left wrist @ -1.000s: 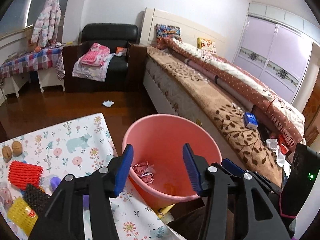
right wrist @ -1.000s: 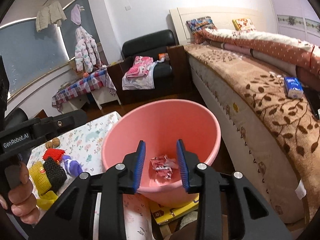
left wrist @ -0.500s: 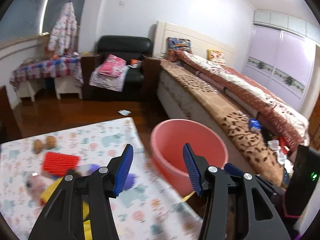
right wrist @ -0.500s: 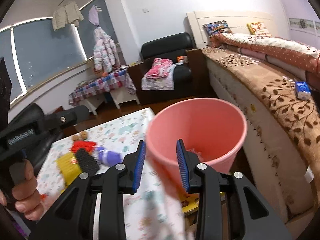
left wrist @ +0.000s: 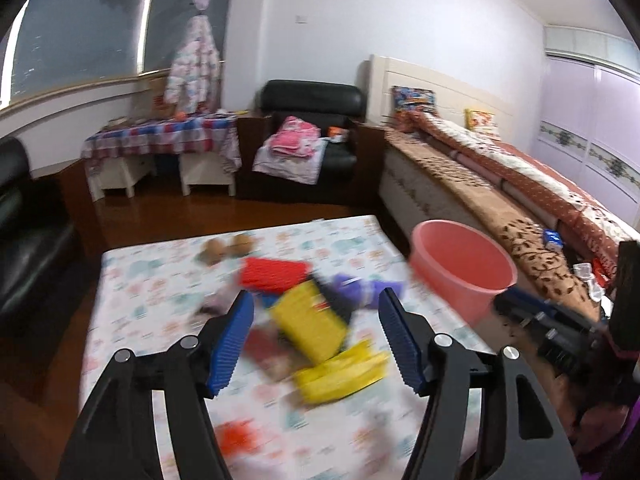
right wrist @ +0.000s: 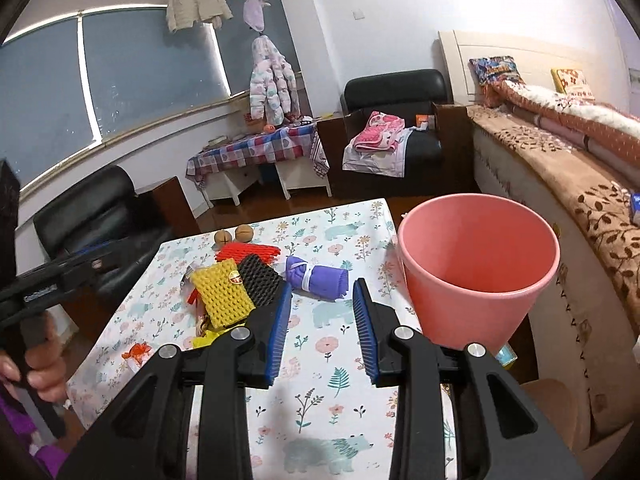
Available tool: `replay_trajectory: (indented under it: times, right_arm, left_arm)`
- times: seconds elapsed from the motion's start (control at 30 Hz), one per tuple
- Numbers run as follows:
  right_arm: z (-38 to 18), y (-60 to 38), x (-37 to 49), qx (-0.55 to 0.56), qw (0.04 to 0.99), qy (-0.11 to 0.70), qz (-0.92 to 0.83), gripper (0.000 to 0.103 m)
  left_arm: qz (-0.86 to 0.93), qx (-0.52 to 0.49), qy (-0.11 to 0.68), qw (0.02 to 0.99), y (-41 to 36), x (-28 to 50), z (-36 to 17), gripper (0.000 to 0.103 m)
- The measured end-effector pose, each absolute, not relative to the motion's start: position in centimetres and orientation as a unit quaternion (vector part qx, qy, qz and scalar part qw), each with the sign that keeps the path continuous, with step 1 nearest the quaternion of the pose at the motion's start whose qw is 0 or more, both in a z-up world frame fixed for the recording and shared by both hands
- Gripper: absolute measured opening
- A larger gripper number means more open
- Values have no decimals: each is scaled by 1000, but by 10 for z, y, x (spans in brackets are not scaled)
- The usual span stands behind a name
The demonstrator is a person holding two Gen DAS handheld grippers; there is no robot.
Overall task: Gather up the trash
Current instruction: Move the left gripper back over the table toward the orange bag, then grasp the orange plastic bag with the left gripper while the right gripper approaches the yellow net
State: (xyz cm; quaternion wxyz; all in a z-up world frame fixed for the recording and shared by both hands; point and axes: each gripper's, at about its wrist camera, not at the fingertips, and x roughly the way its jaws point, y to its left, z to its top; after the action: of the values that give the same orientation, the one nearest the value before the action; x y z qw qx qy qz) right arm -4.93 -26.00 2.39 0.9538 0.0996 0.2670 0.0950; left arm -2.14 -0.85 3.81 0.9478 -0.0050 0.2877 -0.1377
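A heap of trash lies on the floral tablecloth [right wrist: 340, 380]: a yellow foam net [right wrist: 222, 296], a black foam net [right wrist: 258, 278], a red foam net [right wrist: 246, 254], a purple roll [right wrist: 316, 276] and a small red wrapper [right wrist: 138, 350]. The pink bucket [right wrist: 476, 264] stands off the table's right edge. My right gripper [right wrist: 322, 332] hovers open over the cloth, just right of the heap, nothing between its pads. My left gripper [left wrist: 316, 340] points at the blurred heap, the yellow net [left wrist: 310, 324] beyond it; its jaws are opening with nothing between them. The bucket [left wrist: 460, 268] shows at its right.
Two walnuts [right wrist: 234, 234] sit at the table's far side. A bed [right wrist: 580, 184] runs along the right, close behind the bucket. A black armchair [right wrist: 96, 216] stands left of the table. A hand [right wrist: 40, 364] holds the left gripper's handle at the left edge.
Both views have swung left, away from above the bucket and onto the table. The bucket has slid from the centre to the right. The left jaws stand wider apart.
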Motion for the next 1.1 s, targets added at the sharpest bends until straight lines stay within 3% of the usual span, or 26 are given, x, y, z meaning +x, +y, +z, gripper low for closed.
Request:
replay_trajectory:
  times: [0.27,0.5,0.57,0.6,0.63,0.93,1.03,1.1]
  right_arm:
    - [27,-246,-49,89,950,284,96,33]
    - [26,-222,-51,48,945,298,128,33]
    - [26,-217,-50,44,942,306,135,38]
    - [25,-215,-49,42,940,309,138,49]
    - [24,-211,-50,40,940,308,141,51]
    - [13,-200,-36,26,932,324,161,52]
    - [7,-204,-30,33,929,332,159,52]
    - [2,-207,-28,40,927,337,160,52]
  left_arm:
    - [-115,-29,338,934,70,-42,7,64]
    - [-143,-49,381,912,73,-51,-26,64]
    - [-159,-56,390,905,69,-53,-30,64]
    - [-169,-56,393,902,67,-54,-31,64]
    - [-180,-55,394,900,65,-56,-31,64]
    - [-208,-55,480,851,42,-43,-64,63]
    - [-195,-56,496,845,38,-30,-73,56]
    - [-183,-57,501,844,37,-22,-75,41]
